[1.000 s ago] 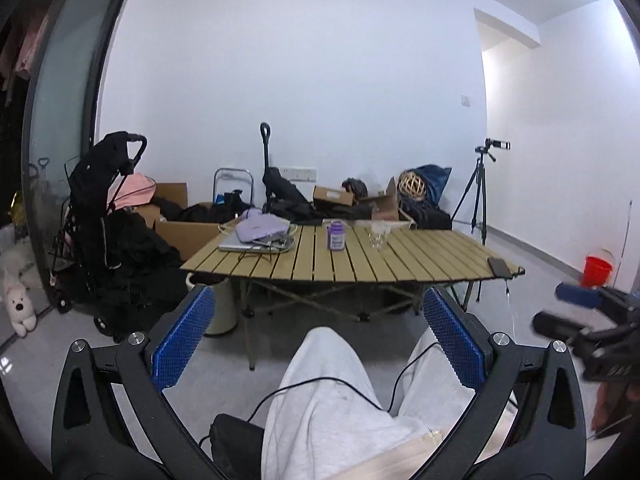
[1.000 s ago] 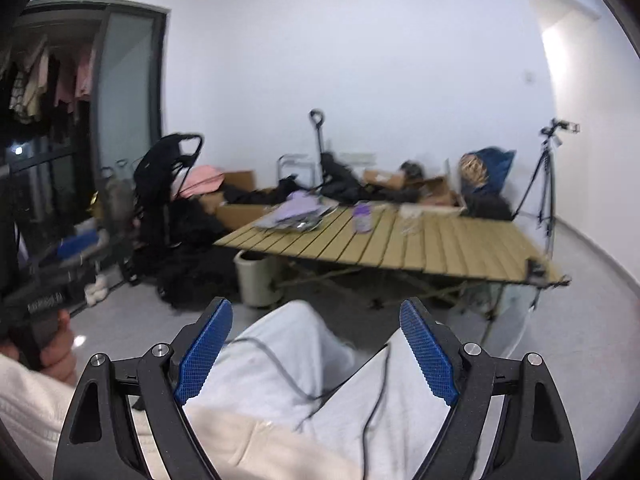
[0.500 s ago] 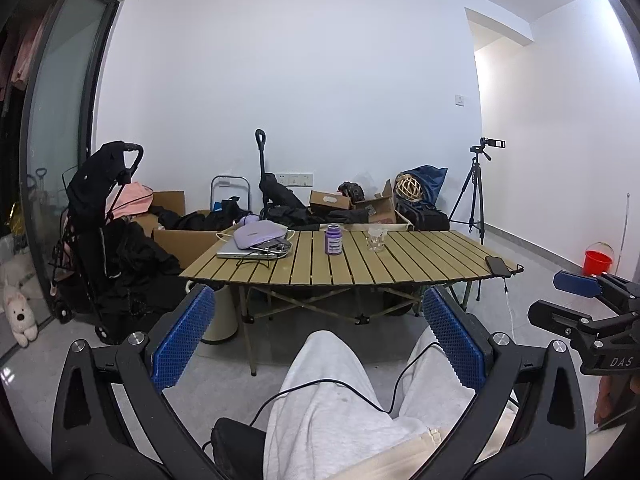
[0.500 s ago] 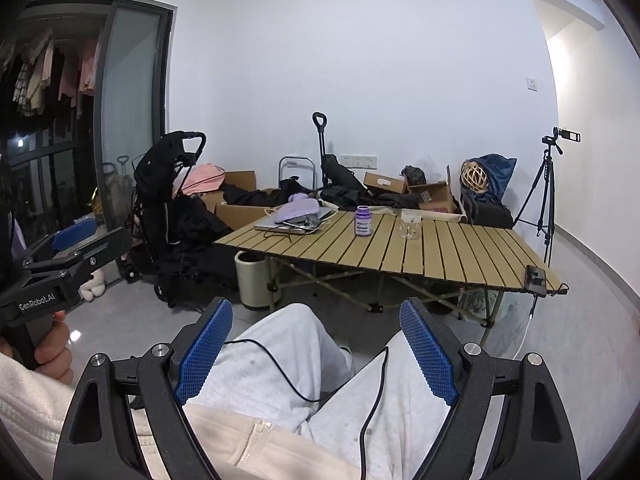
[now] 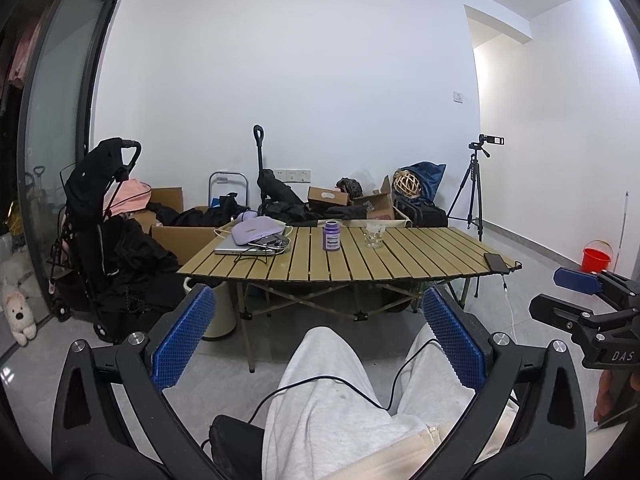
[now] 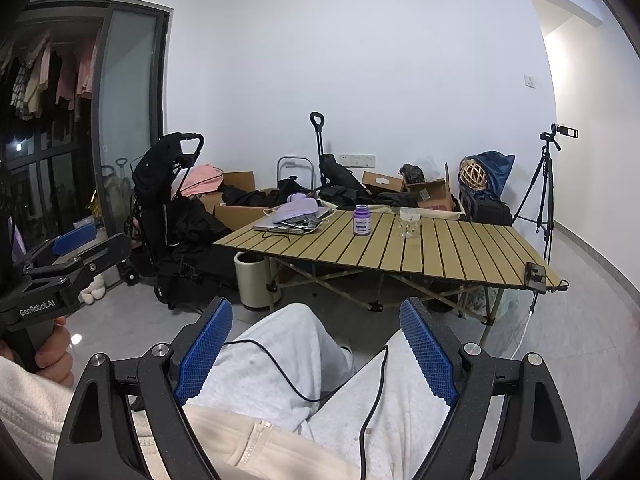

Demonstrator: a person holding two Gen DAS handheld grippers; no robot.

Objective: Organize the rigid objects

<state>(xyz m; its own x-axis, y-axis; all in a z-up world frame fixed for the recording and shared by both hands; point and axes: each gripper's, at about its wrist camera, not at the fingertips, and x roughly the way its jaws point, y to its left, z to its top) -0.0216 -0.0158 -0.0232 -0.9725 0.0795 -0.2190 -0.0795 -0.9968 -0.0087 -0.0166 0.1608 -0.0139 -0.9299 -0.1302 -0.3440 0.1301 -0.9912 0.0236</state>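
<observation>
While the person is sitting back from the slatted wooden folding tabletop [image 5: 360, 260], both tools are hanging over the lap, well apart from anything to be sorted. The left hand-held gripper [image 5: 316, 340] is standing released, its blue ribbed pads spread wide with nothing between them, and the right hand-held gripper [image 6: 316, 356] is gaping likewise.

Taking the purple screw-capped plastic bottle [image 5: 331, 235] as landmark, near the tabletop's middle: the small clear glass cup [image 5: 374, 237] is standing just to its right, the silver laptop with the lilac pouch on top [image 5: 256, 236] is lying to its left, and the dark phone [image 5: 496, 261] is resting far right at the edge.

The bottle is looking light, stiff and smooth; gripping across its body below the cap is probably safest. The glass is likely slippery and fragile, asking for a gentle squeeze across its walls.
</observation>
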